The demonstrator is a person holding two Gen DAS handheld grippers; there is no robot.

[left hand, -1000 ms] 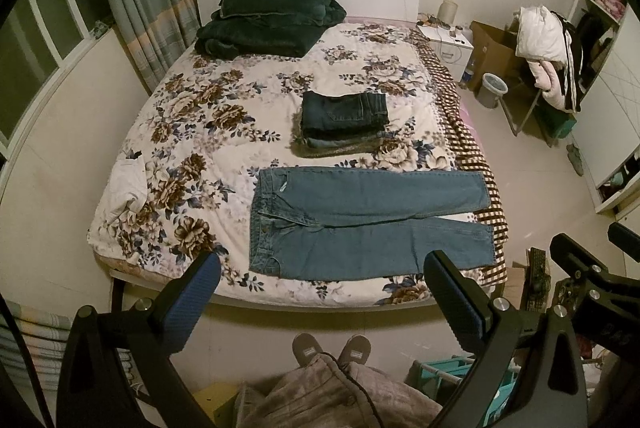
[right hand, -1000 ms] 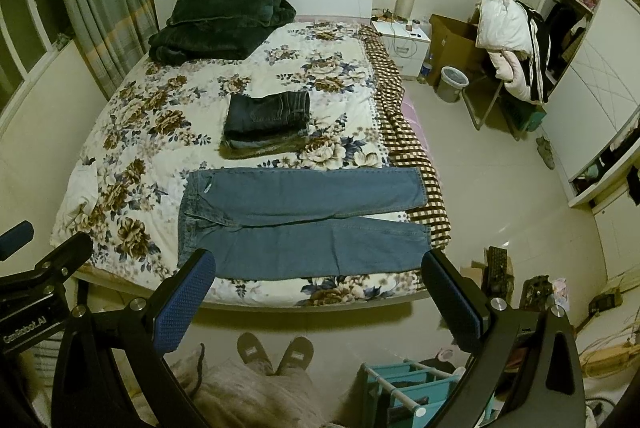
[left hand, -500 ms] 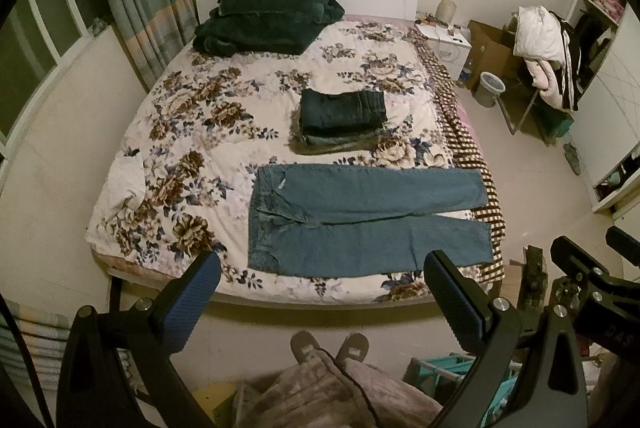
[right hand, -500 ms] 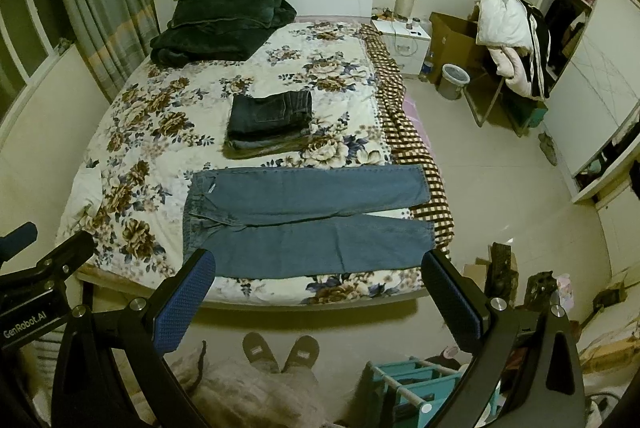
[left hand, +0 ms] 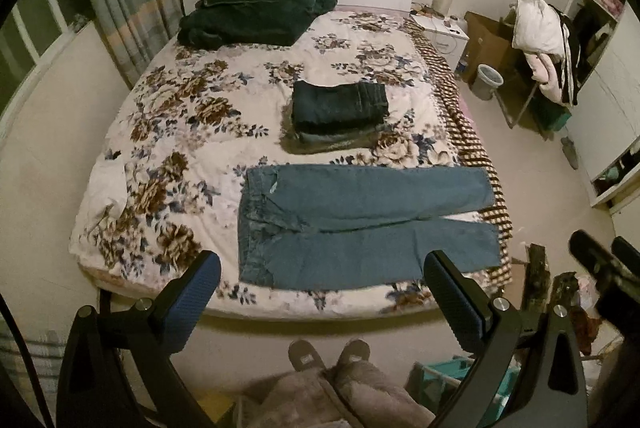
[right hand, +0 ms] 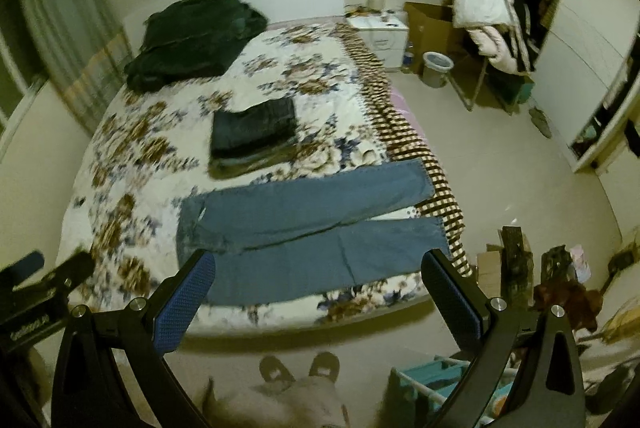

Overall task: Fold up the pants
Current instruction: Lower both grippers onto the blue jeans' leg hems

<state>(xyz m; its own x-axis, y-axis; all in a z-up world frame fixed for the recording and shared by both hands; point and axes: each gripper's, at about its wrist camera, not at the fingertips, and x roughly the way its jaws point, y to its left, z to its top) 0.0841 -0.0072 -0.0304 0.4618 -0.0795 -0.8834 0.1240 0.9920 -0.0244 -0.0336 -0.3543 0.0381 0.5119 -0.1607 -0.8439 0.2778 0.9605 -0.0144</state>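
Note:
A pair of light blue jeans [left hand: 360, 224] [right hand: 312, 232] lies flat across the near end of the floral bed [left hand: 192, 116] [right hand: 140, 132], waistband to the left and both legs stretched to the right. Behind it sits a stack of folded dark pants [left hand: 340, 108] [right hand: 252, 132]. My left gripper [left hand: 320, 288] is open, held high over the bed's foot, with nothing between its fingers. My right gripper [right hand: 316, 288] is open too, well above the jeans and empty. Neither touches the cloth.
A dark green blanket [left hand: 252, 8] is heaped by the headboard. A checked sheet [left hand: 476, 148] hangs off the bed's right side. A nightstand, a bin [left hand: 486, 82], a box and a clothes-laden chair [left hand: 540, 40] stand to the right. The person's slippered feet [left hand: 328, 352] are on the floor below.
The right wrist view has swung and tilted, so the bed and jeans now slant and look blurred. The left view has barely shifted. Both grippers stay open.

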